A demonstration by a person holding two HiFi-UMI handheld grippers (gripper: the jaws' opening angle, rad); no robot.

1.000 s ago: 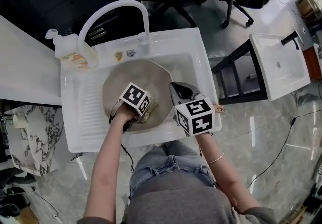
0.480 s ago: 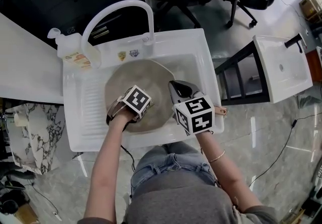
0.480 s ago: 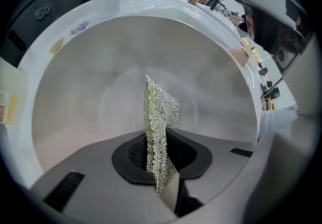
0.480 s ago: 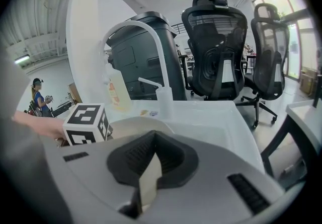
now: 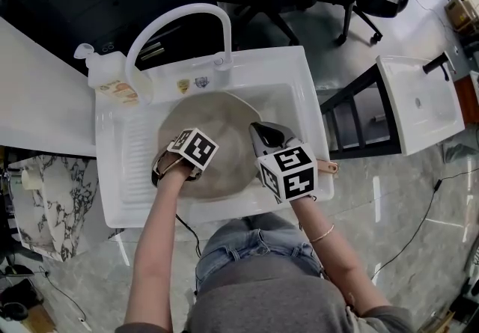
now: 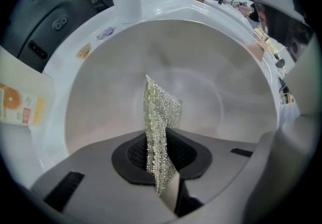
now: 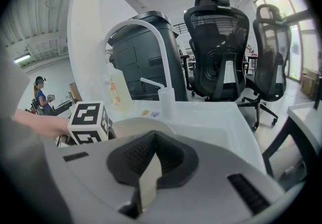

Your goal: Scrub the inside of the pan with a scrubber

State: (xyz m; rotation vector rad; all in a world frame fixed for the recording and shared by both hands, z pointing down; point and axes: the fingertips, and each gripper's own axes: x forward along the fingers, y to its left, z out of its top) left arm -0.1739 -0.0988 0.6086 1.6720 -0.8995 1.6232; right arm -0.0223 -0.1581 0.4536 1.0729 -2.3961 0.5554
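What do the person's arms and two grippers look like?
The left gripper and right gripper have grey bodies with dark ribbed pads. The left cube and right cube are white with black square markers. A black cable seems to trail from the left one. The forearms are bare; a thin bracelet is on the right wrist.

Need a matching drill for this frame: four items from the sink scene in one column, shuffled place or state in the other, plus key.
1. silvery metal mesh scrubber
2. round beige pan
3. white curved faucet
4. clear soap bottle with orange label

A. stands at the far-left corner of the white sink
B. pinched in the left gripper
C. lies in the sink basin
D. rises from the sink's far rim

Pairs: 1-B, 2-C, 3-D, 4-A.
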